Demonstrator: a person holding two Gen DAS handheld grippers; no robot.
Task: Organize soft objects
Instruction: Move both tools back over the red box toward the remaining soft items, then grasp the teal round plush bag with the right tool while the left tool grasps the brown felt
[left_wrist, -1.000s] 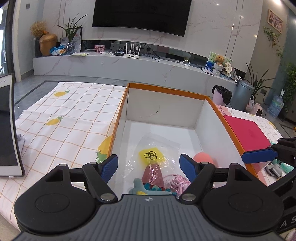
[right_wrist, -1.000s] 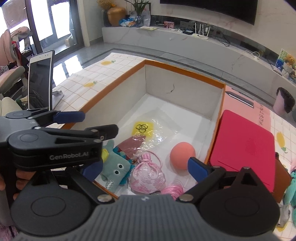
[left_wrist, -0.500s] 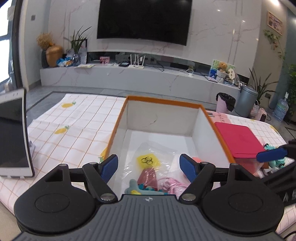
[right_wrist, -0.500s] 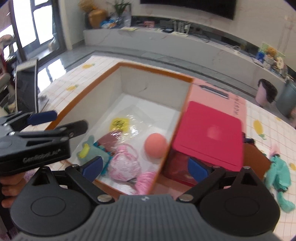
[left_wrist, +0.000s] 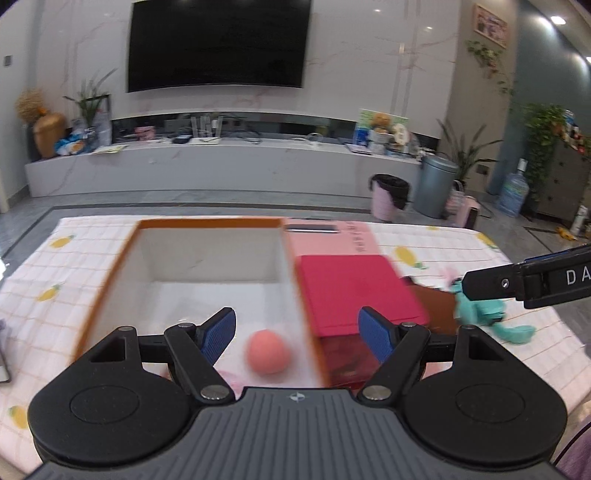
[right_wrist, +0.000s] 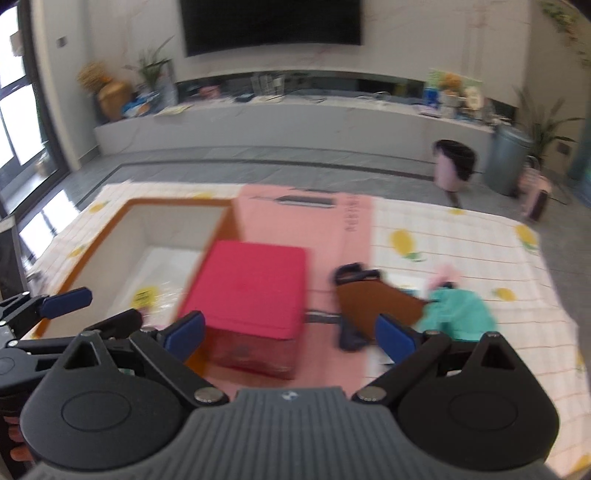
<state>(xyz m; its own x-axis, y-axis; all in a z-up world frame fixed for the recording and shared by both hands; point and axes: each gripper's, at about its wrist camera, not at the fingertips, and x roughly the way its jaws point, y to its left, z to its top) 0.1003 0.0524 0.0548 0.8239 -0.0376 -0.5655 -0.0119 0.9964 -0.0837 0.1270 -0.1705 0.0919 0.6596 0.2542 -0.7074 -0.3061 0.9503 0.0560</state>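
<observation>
orange trims the rim of the white box (left_wrist: 114, 280) that sits on the checked cloth (left_wrist: 66, 266) over the surface, and a peach-pink ball (left_wrist: 266, 351) lies on the box floor near its right wall. in the right wrist view a clear bag with a yellow label (right_wrist: 144, 295) also shows on that floor. just right of the box stands a red lidded container (right_wrist: 255, 288), resting on a flat pink sheet (right_wrist: 306, 221). beyond it, out on the cloth, lie a brown pouch (right_wrist: 376, 302) and a teal plush toy (right_wrist: 460, 308), the two touching or nearly so; blur hides the finer detail.

the left claw (left_wrist: 297, 328) hangs over the near end of the box with its blue pads spread wide and nothing between them. the right claw (right_wrist: 290, 334) is likewise released and empty, its pads framing the red container and the brown pouch from above without touching either. in the left wrist view the tip of the right claw reaches in from the right edge, above the teal toy. fingers (right_wrist: 16, 434) of the person's hand show at the lower left edge of the right wrist view.
</observation>
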